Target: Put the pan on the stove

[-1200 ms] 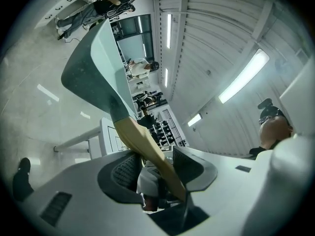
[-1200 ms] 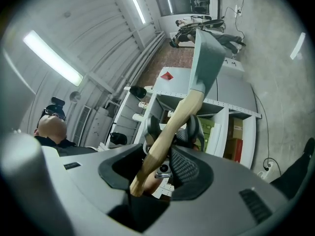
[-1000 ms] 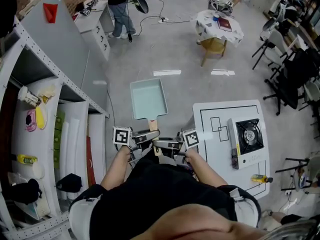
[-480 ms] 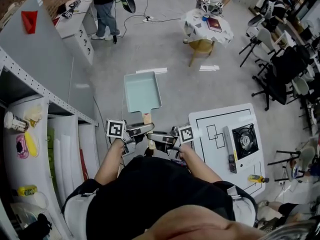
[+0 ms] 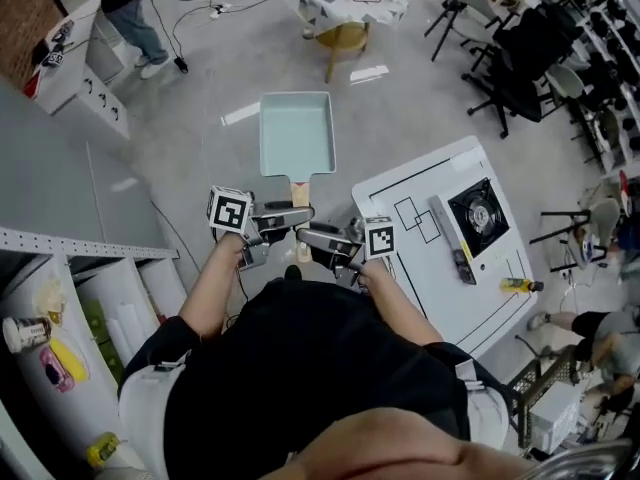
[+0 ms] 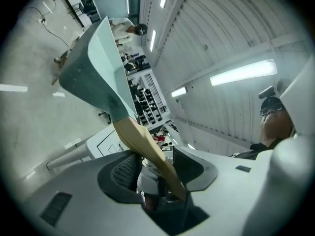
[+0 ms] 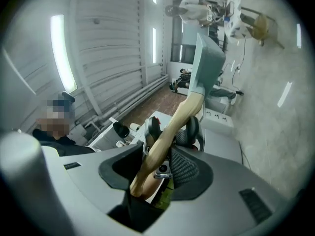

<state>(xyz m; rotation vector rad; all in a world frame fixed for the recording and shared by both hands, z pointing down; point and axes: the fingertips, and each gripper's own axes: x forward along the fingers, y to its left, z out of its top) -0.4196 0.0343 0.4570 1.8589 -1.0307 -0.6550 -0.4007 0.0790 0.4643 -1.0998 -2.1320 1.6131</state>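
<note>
**While both grippers clamp its handle, pan is carried clear of the stove**

Where the head view looks down, the white table [image 5: 440, 268] with black outlines lies to the right of both sets of jaws, its near corner just beside the right gripper [image 5: 314, 236].

The pale green rectangular pan [image 5: 297, 133] projects straight ahead of the jaws. It is held level over the grey floor and is well apart from the table top.

The portable gas stove [image 5: 478, 216] sits on the table far to the right of the jaws, with nothing on its burner.

The left gripper [image 5: 285, 214] and the right gripper meet from opposite sides. Each has its jaws fairly wide but closed onto the pan's wooden handle [image 5: 299, 193].

In the left gripper view the handle [image 6: 147, 151] runs between the pads. The right gripper view shows the same hold [image 7: 167, 141].

A small yellow bottle [image 5: 520, 285] lies on the table beyond the stove, farthest from the jaws.
</note>
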